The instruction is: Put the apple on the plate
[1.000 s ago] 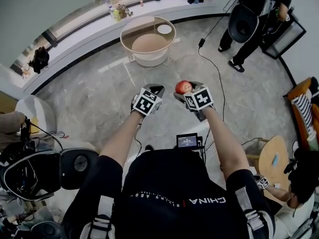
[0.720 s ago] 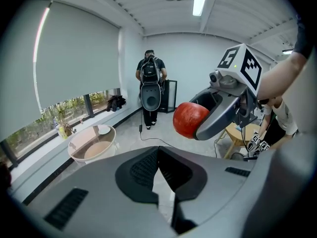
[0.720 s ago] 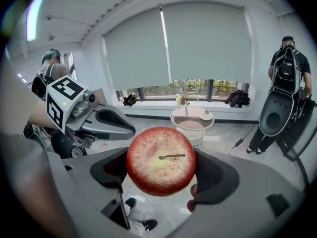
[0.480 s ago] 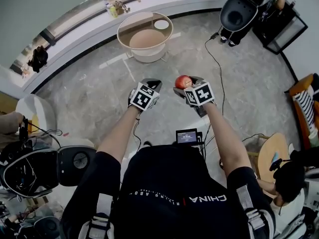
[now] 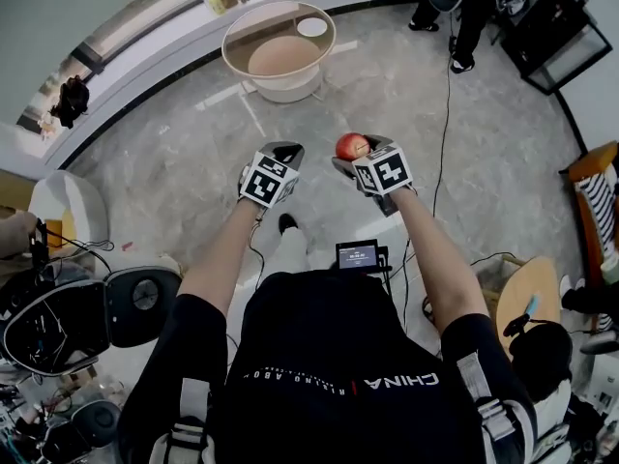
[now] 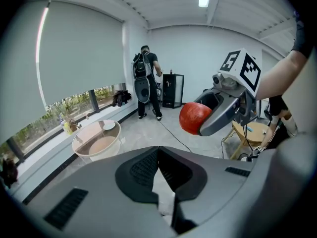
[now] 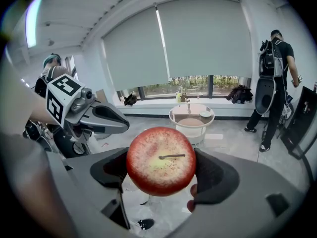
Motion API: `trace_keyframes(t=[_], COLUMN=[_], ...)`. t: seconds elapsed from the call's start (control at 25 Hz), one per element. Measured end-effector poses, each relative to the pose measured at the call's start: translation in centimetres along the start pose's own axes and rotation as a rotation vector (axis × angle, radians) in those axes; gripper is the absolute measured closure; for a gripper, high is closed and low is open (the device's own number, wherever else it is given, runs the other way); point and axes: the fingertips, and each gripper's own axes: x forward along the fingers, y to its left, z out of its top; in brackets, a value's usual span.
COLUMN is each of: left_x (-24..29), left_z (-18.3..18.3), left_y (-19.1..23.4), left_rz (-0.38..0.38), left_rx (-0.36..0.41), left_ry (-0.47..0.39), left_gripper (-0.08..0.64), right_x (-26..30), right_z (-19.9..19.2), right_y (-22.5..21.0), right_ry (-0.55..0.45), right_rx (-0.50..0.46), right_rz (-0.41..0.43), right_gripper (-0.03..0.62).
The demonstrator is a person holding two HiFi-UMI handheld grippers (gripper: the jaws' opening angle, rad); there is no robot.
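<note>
A red apple (image 5: pixel 352 146) sits between the jaws of my right gripper (image 5: pixel 360 155), which is shut on it and held in the air over the floor. In the right gripper view the apple (image 7: pixel 161 161) fills the gap, stem towards the camera. My left gripper (image 5: pixel 283 153) hovers beside it on the left, shut with nothing in it; its pads meet at the tip (image 6: pixel 158 151). A small white plate (image 5: pixel 312 27) lies on a round glass table (image 5: pixel 261 29) ahead, also seen as the plate (image 7: pixel 205 114) in the right gripper view.
The table stands by a curved window ledge (image 5: pixel 145 37) with small items on it. A person (image 7: pixel 275 78) with a backpack stands at the right near a black cabinet (image 5: pixel 551 27). Cables (image 5: pixel 447 95) trail over the marble floor. Equipment (image 5: pixel 58 317) sits at my left.
The view has advanced towards the table, which now sits a little higher in the head view. The bystander has shifted at the top right. Both grippers keep their pose, with the apple still held.
</note>
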Motion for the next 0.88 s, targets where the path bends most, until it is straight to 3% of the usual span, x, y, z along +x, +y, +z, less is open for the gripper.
trace_keyframes(t=[0.2,0.32,0.48,0.6,0.88], left_x=[3.1,5.7,8.7,10.2,11.2], left_z=[0.1,0.6,2.5,4.8,6.5], left_y=[3.3,7.7,17.5,24.3,35.9], left_rz=[-0.004,0.001,0.003,-0.031,-0.083], left_rx=[-0.042,-0.031,-0.079,-0.073,-0.086], left_ry=[-0.003,-0.001,-0.019,-0.036,0.029], left_gripper=[0.543,0.543,0.543,0.543,0.543], right_x=[2.6,5.3,9.8,13.4,19.8], right_z=[1.0,3.1,9.0,14.3,23.6], right_y=[-2.4,-4.8,-8.6,-10.9,-12.5], right_ry=[0.019,0.053,0.076,0.081,0.160], right_rx=[0.022,0.022,0.054,0.096,0.070], right_rz=[-0.013,-0.039,-0.096,-0.136,-0.135], right_gripper=[0.201,0.201,0.201,0.202,0.201])
